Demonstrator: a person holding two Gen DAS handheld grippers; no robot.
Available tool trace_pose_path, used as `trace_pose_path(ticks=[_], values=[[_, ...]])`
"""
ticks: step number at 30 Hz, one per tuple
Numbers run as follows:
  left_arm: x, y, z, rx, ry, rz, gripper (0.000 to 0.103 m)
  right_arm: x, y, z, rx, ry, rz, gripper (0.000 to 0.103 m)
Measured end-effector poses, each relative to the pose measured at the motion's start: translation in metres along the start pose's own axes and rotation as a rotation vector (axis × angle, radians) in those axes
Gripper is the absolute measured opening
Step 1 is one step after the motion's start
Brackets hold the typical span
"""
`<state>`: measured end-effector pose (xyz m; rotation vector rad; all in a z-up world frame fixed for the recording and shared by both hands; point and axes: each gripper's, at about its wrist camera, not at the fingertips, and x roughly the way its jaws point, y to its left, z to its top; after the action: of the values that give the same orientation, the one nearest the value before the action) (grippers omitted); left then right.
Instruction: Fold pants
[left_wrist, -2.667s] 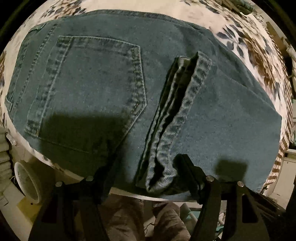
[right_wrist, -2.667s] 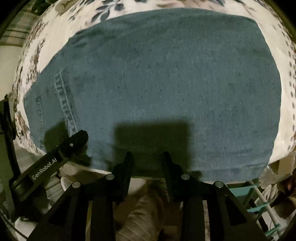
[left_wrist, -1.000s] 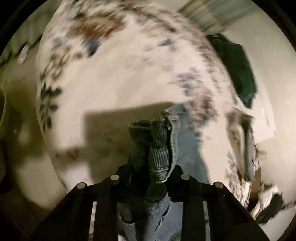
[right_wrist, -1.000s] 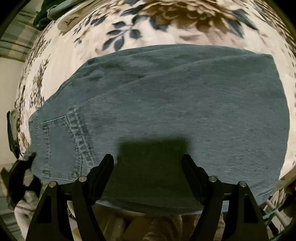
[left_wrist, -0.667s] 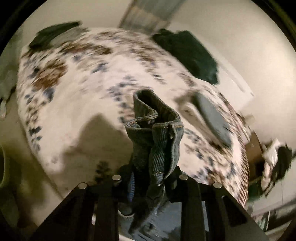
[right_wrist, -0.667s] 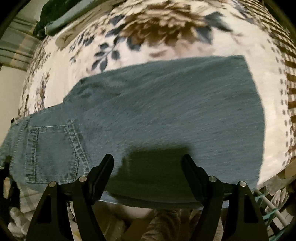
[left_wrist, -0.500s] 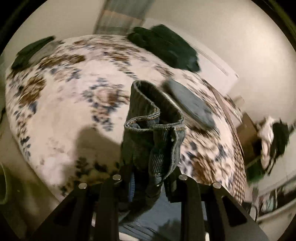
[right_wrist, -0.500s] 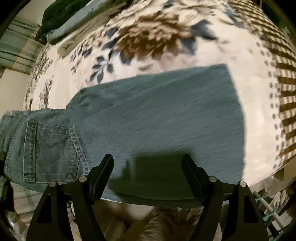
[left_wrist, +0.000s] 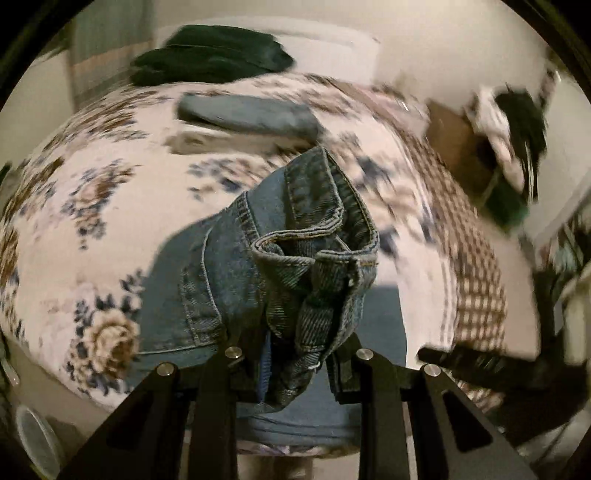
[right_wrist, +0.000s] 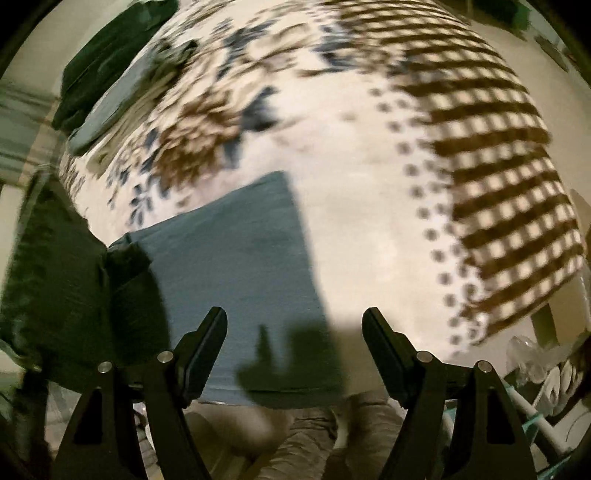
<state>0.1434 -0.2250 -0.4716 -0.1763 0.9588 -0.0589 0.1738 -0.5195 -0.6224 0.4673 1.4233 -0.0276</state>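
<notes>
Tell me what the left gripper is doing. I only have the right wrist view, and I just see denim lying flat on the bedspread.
Observer: The left gripper is shut on the jeans, pinching the bunched waistband.
Operator: Is that end off the bed?
Observer: Yes, the waistband stands up out of the gripper, above the floral bedspread.
Operator: Anything beyond it?
Observer: What looks like a brown cardboard box, blurred, past the bed's right edge.

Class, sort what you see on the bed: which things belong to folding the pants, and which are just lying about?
Belongs to the job:
jeans
left gripper, shut on the jeans' bunched edge
right gripper, open above the jeans

Lying about:
dark green clothes
grey folded garment
bedspread
</notes>
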Motion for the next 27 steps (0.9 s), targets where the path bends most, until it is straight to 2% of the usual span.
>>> trace_pose_path(ticks=[5, 12, 15, 20, 22, 23, 27], values=[[0.035, -0.041, -0.024, 0.124, 0.09, -0.004, 0.02, -0.006, -0.03, -0.001, 0.04, -0.001, -0.028, 0.078], [0.063, -0.075, -0.051, 0.248, 0.184, 0.02, 0.02, -0.013, -0.044, 0.006, 0.046, -0.005, -0.049, 0.078], [0.064, -0.079, -0.046, 0.249, 0.211, 0.051, 0.025, -0.016, -0.044, 0.014, 0.03, -0.01, -0.047, 0.078], [0.053, -0.081, -0.033, 0.215, 0.306, 0.073, 0.046, -0.021, -0.039, 0.028, -0.008, -0.006, -0.02, 0.079], [0.047, -0.076, -0.028, 0.189, 0.329, 0.09, 0.057, -0.022, -0.035, 0.034, -0.021, -0.01, 0.0, 0.09], [0.042, -0.07, -0.025, 0.163, 0.343, 0.097, 0.063, -0.024, -0.033, 0.036, -0.028, -0.011, 0.012, 0.091], [0.028, -0.05, -0.017, 0.077, 0.38, 0.102, 0.064, -0.02, -0.018, 0.045, -0.055, 0.006, 0.052, 0.091]])
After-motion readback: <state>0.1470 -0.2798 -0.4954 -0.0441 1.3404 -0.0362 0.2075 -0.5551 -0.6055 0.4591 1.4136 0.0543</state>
